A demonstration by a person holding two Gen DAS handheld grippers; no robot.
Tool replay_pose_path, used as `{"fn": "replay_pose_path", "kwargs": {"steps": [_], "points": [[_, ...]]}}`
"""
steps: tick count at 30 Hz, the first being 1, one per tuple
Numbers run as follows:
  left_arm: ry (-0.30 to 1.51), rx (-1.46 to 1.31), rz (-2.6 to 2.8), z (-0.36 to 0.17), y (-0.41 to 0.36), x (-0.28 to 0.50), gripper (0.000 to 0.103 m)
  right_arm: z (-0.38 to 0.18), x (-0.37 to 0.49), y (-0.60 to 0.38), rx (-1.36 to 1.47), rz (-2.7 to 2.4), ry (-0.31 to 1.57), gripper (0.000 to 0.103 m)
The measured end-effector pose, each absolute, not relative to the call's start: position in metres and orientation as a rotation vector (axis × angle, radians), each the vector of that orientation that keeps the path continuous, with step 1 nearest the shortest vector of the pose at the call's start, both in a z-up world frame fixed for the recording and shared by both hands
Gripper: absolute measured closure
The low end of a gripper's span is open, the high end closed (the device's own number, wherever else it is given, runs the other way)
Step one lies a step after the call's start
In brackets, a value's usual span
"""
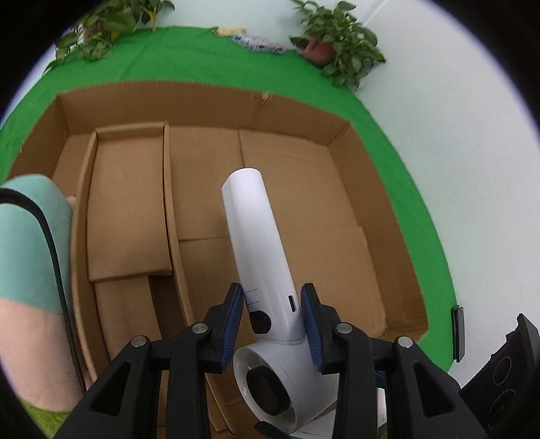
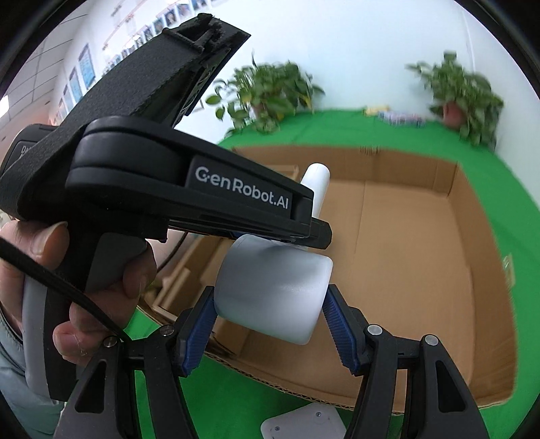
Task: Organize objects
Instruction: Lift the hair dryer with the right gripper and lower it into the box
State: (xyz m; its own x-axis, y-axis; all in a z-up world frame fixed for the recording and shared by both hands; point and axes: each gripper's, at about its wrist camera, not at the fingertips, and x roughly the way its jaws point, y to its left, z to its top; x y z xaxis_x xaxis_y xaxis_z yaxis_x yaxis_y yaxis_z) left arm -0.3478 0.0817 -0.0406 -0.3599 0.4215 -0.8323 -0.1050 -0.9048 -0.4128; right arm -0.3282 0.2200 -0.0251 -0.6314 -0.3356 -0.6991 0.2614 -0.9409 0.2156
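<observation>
Both tools grasp one white handheld fan: left tool its handle, right tool apparently its head, above the cardboard box.

Two potted plants stand behind the green cloth

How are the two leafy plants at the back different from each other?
In the left wrist view, the left plant sits at the far left corner of the green cloth, while the right plant sits at the far right corner. The right plant's reddish pot shows plainly; the left plant's pot is mostly hidden by leaves. Both are green, leafy, and stand behind the cardboard box.
</observation>
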Motion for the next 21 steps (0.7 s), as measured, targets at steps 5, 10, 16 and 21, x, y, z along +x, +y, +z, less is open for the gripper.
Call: {"fn": "replay_pose_path", "kwargs": {"steps": [5,10,16,21], "points": [[-0.388,-1.626,2.273,-0.063,0.085,-0.352,0.069,-0.051,-0.344,0.222,1.243,-2.517,-0.173,0.043],[-0.375,-1.626,2.282,-0.060,0.085,-0.348,0.069,-0.061,-0.353,0.219,1.296,-2.491,-0.160,0.043],[-0.383,-1.537,2.354,-0.035,0.070,-0.339,0.069,-0.073,-0.355,0.238,1.393,-2.418,-0.202,0.042],[-0.309,-1.433,2.487,-0.011,0.053,-0.315,0.069,-0.059,-0.353,0.250,1.341,-2.407,-0.268,0.042]]}}
